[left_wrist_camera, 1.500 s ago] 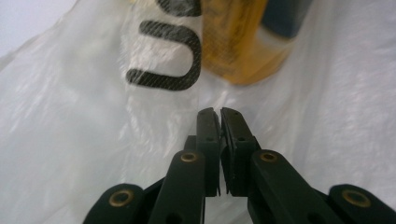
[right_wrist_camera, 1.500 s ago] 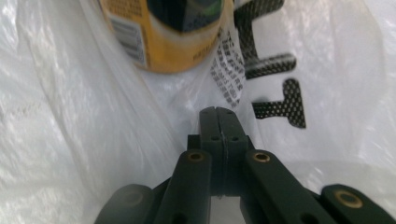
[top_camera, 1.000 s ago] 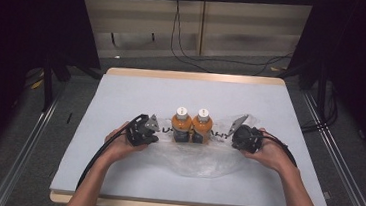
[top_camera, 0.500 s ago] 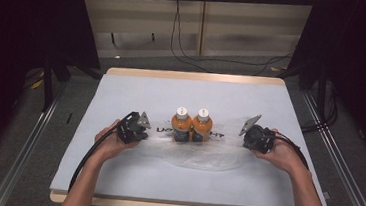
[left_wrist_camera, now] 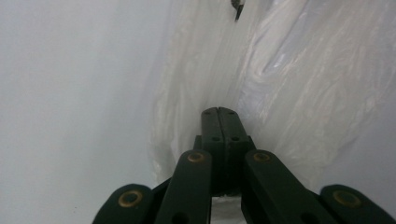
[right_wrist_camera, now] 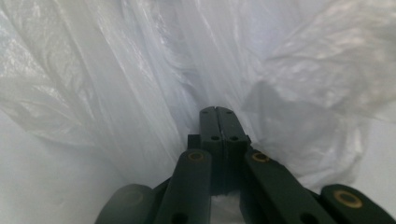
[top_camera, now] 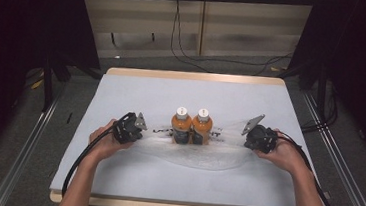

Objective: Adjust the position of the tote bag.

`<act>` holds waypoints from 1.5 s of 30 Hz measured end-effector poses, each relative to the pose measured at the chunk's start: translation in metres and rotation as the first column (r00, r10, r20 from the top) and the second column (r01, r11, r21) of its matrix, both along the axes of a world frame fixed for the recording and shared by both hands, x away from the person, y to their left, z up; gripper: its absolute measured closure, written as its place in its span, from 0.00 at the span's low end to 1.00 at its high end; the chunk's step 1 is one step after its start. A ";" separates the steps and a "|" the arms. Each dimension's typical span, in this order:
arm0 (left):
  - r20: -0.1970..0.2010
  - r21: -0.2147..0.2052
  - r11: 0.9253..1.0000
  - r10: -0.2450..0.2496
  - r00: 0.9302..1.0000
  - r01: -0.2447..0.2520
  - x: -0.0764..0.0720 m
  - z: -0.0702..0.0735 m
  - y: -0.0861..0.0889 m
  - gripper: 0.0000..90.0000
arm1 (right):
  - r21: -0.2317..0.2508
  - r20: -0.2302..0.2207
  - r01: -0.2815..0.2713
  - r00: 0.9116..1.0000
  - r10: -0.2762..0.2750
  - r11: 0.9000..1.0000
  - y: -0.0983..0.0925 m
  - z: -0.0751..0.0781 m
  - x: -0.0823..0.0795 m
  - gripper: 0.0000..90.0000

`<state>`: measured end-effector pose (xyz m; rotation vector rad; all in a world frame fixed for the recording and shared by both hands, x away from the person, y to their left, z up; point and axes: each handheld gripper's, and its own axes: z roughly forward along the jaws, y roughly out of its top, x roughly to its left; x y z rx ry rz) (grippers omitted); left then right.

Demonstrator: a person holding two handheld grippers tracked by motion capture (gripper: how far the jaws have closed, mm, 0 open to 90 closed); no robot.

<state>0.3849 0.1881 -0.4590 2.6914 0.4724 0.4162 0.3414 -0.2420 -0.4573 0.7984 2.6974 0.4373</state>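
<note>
Nearest the camera, the person's forearms are coming in over the front edge of the table (top_camera: 114,175), one on each side of the bottles. The left gripper (top_camera: 129,127) is sitting left of the two orange bottles (top_camera: 191,125); in the left gripper view its jaws are pressed together on a fold of the clear plastic bag (left_wrist_camera: 280,93). The right gripper (top_camera: 258,137) is sitting right of the bottles, jaws likewise closed and pinching bag film, seen in the right gripper view (right_wrist_camera: 116,84).

The bag (top_camera: 201,155) is lying flat on the pale table cover, spreading in front of and to both sides of the bottles, and looking stretched between the two grippers. The bottles are standing upright, touching side by side, white caps up, at the table's middle; whether they are inside the bag or just on it, cannot tell.

Handling judgement: film is thin, soft, slippery, wrinkling easily, likely tearing if pulled hard; best taken at the side edges or rim, where both grippers are holding now. Bottles look full, so fairly heavy and rigid, could tip if the film is tugged under them.

Beyond the bottles, the far table edge, then cables (top_camera: 186,48) on the floor by a panelled wall.
</note>
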 end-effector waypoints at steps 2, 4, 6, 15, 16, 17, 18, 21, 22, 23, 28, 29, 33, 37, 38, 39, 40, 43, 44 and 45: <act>-0.020 -0.040 0.999 0.011 1.000 -0.012 0.001 -0.001 0.005 1.00 | 0.005 0.000 0.000 1.000 0.000 1.000 -0.004 0.000 0.001 1.00; -0.014 -0.047 0.999 0.018 1.000 -0.018 0.002 -0.001 0.007 1.00 | 0.005 -0.002 0.004 1.000 -0.004 1.000 -0.007 0.001 0.000 1.00; -0.017 -0.032 0.999 0.018 1.000 -0.019 0.001 -0.001 0.006 1.00 | 0.014 -0.002 0.022 1.000 -0.022 1.000 -0.012 0.001 -0.001 1.00; -0.045 -0.082 0.996 0.035 0.998 -0.039 0.004 -0.001 0.012 1.00 | 0.028 0.004 0.034 0.999 -0.034 0.999 -0.017 0.001 -0.001 1.00; -0.058 -0.095 0.995 0.038 0.998 -0.043 0.005 -0.001 0.013 1.00 | 0.021 0.008 0.031 0.999 -0.031 0.999 -0.016 0.001 -0.001 1.00; -0.074 -0.118 0.991 0.048 0.996 -0.057 0.006 -0.002 0.014 1.00 | 0.021 0.007 0.035 0.999 -0.035 0.999 -0.015 0.001 -0.001 1.00; -0.075 -0.124 0.991 0.046 0.996 -0.055 0.006 -0.002 0.015 1.00 | 0.030 0.005 0.035 0.999 -0.035 0.999 -0.015 0.002 0.001 1.00; -0.097 -0.173 0.983 0.042 0.994 -0.058 0.006 -0.002 0.015 1.00 | 0.042 0.002 0.042 0.999 -0.042 0.998 -0.014 0.001 0.003 1.00; -0.101 -0.199 0.979 0.032 0.994 -0.052 0.006 -0.001 0.015 1.00 | 0.047 0.002 0.036 0.999 -0.036 0.998 -0.014 0.000 0.003 1.00; -0.109 -0.218 0.975 0.022 0.994 -0.045 0.005 0.000 0.014 1.00 | 0.059 -0.004 0.040 0.999 -0.039 0.997 -0.015 0.000 0.004 1.00; -0.113 -0.300 0.954 -0.015 0.993 -0.020 0.001 0.009 0.007 1.00 | 0.134 0.001 0.029 1.000 -0.029 0.991 -0.013 0.003 0.004 1.00; -0.104 -0.316 0.949 -0.023 0.994 -0.011 0.000 0.012 0.007 1.00 | 0.137 0.004 0.018 1.000 -0.018 0.990 -0.010 0.004 0.004 1.00; -0.103 -0.430 0.903 -0.033 0.994 -0.014 -0.005 0.021 0.009 1.00 | 0.196 0.011 0.001 1.000 -0.003 0.981 -0.004 0.007 0.003 1.00; -0.103 -0.519 0.855 -0.044 0.994 -0.016 -0.008 0.031 0.012 0.99 | 0.281 0.021 -0.007 1.000 0.001 0.960 -0.007 0.014 0.002 1.00; -0.102 -0.533 0.846 -0.050 0.994 -0.012 -0.008 0.033 0.012 1.00 | 0.305 0.031 -0.007 1.000 -0.002 0.952 -0.007 0.017 0.001 1.00; -0.104 -0.555 0.832 -0.058 0.993 -0.010 -0.009 0.033 0.012 1.00 | 0.326 0.037 -0.006 0.999 -0.006 0.945 -0.008 0.019 0.000 1.00; -0.105 -0.560 0.828 -0.055 0.993 -0.013 -0.010 0.034 0.011 1.00 | 0.344 0.044 -0.012 0.999 -0.004 0.939 -0.008 0.021 0.000 1.00; -0.096 -0.559 0.829 -0.071 0.993 0.006 -0.013 0.035 0.006 1.00 | 0.393 0.065 -0.029 0.998 0.004 0.919 -0.005 0.027 -0.002 1.00; -0.089 -0.560 0.828 -0.074 0.993 0.011 -0.015 0.035 0.004 1.00 | 0.408 0.076 -0.042 0.997 0.013 0.912 -0.003 0.029 -0.002 1.00; -0.087 -0.558 0.829 -0.076 0.993 0.014 -0.017 0.036 0.002 1.00 | 0.419 0.081 -0.051 0.997 0.019 0.907 -0.001 0.030 -0.003 1.00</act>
